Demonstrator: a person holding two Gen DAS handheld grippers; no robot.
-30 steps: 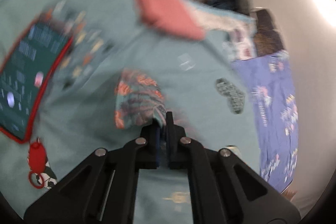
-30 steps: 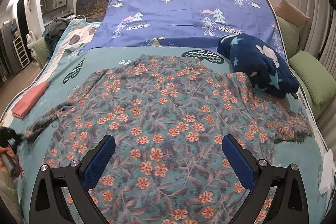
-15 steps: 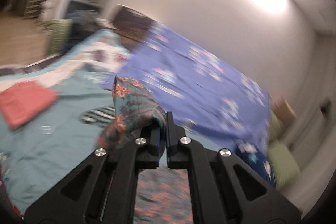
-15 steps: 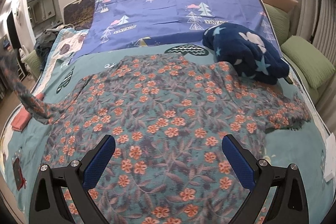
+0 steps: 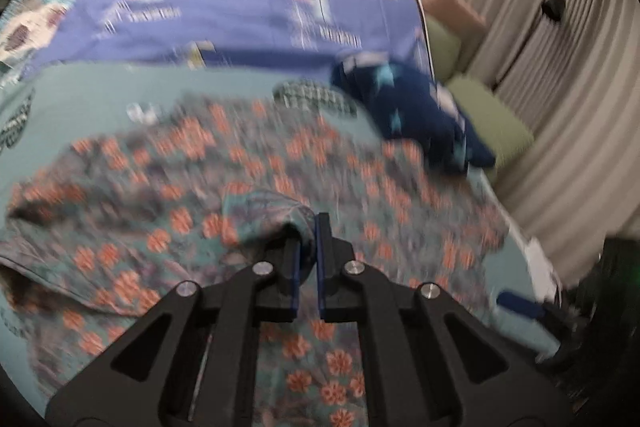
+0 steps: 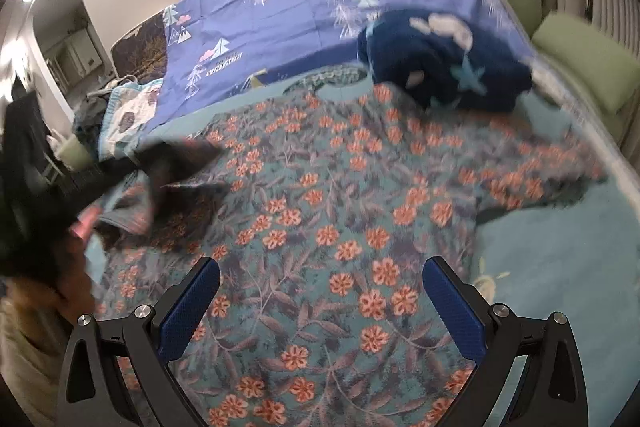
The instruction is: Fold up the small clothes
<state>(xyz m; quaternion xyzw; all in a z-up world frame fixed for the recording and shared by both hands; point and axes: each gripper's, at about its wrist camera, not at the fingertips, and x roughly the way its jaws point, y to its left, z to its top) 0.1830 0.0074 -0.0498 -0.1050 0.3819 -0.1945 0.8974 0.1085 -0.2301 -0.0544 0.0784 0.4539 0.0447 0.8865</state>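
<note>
Floral garment: thin teal fabric printed with orange flowers and grey-purple leaves. It is being spread wide and mostly flat across the bed, one sleeve trailing toward the right edge. Its left corner is being lifted clear and doubled back over the main body, bunched into a fold with the paler reverse side being shown.
</note>
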